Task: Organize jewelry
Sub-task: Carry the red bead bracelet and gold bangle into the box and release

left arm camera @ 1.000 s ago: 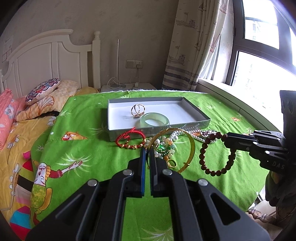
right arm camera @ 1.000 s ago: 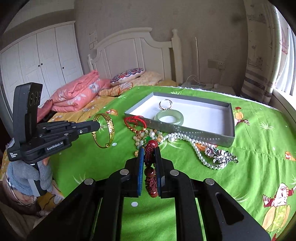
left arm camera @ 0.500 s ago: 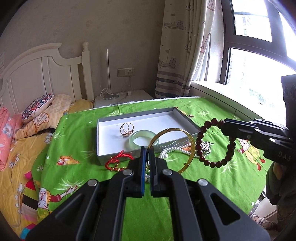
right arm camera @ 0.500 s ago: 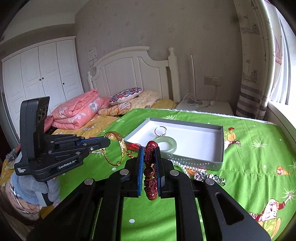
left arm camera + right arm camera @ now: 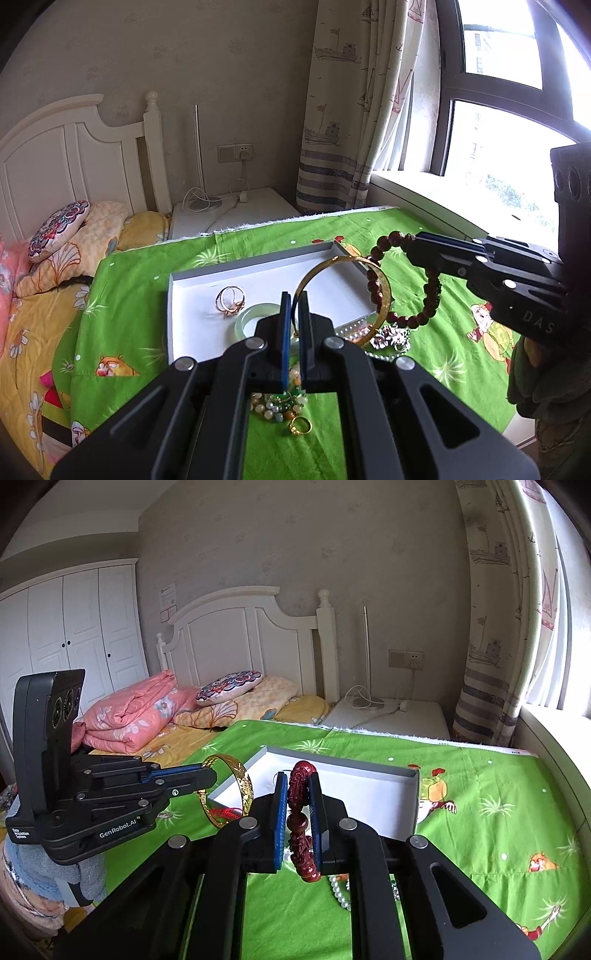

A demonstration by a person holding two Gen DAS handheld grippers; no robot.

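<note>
My left gripper (image 5: 294,295) is shut on a gold bangle (image 5: 384,291), holding it up above the near edge of the grey tray (image 5: 258,260). The tray's white floor holds a pair of gold rings (image 5: 229,301) and a pale green jade bangle (image 5: 247,321). My right gripper (image 5: 298,775) is shut on a dark red bead bracelet (image 5: 301,823), lifted over the tray's near right side; the bracelet (image 5: 430,291) hangs from it in the left wrist view. A pearl necklace (image 5: 338,888), a silver brooch (image 5: 395,334), mixed beads (image 5: 280,404) and a gold ring (image 5: 300,426) lie on the green cloth.
The green cartoon-print cloth (image 5: 498,805) covers the table. A bed with pink quilt (image 5: 129,716) and pillows stands to the left, a white nightstand (image 5: 236,214) behind. Window and curtain (image 5: 351,110) are at the right. A red cord bracelet (image 5: 225,814) lies by the tray.
Both grippers have risen with their bracelets and moved toward the tray. The gold bangle and red beads now hang above the tray's near edge.
</note>
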